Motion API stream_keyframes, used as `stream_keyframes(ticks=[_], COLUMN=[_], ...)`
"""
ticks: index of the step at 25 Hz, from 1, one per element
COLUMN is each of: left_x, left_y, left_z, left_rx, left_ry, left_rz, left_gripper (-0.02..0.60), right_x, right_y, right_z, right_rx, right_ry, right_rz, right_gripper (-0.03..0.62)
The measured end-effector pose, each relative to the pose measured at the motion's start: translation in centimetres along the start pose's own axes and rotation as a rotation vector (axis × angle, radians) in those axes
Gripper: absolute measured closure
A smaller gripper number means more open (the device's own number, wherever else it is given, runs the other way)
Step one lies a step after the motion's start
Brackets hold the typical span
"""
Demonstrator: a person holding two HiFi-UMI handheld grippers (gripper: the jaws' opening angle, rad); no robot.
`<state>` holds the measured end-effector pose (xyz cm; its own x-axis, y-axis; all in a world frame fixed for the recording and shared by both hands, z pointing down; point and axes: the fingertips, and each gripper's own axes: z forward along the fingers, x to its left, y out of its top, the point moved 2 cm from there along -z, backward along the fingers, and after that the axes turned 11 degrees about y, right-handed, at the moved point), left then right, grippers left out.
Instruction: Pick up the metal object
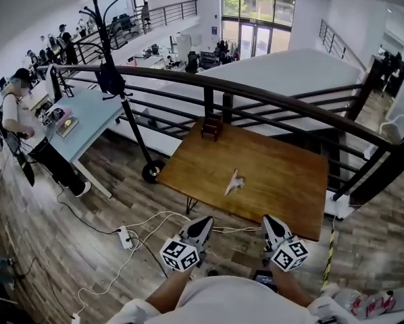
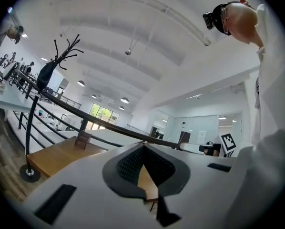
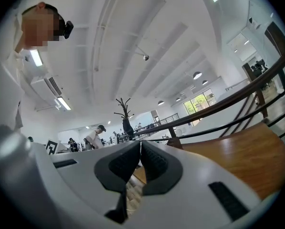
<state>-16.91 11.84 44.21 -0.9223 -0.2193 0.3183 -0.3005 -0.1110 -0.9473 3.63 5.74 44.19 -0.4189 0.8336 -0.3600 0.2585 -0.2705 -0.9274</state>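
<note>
Left gripper (image 1: 203, 221) before wooden table (image 1: 276, 181), railing (image 1: 283, 102)

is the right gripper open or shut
Shut. The right gripper shows its jaw tips touching in its own view, nothing between them.

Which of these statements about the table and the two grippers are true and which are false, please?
1. The metal object lies on the wooden table. True.
2. The right gripper holds the metal object. False: its fingers are shut on nothing, well apart from the object.
3. A small wooden item stands at the table's far edge. True.
4. The left gripper is wide open. False: its fingers are shut.
</note>
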Motion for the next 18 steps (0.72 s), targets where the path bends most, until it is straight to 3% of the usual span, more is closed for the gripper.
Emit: stream_keyframes(ticks=[10, 18], left_x=[5.1, 9.2], left_y=[-0.7, 1.8], left_z=[3.9, 8.9], left_rx=[0.039, 0.038], left_ry=[-0.008, 0.044], left_rz=[-0.048, -0.024], left_gripper=[0.569, 0.569], right_x=[-3.5, -8.5], right_y=[-1.0, 0.0], right_z=[5.3, 12.0], right_rx=[0.019, 0.002], right_ry=[-0.033, 0.021], right_rz=[0.037, 0.066], right_gripper=[0.568, 0.569])
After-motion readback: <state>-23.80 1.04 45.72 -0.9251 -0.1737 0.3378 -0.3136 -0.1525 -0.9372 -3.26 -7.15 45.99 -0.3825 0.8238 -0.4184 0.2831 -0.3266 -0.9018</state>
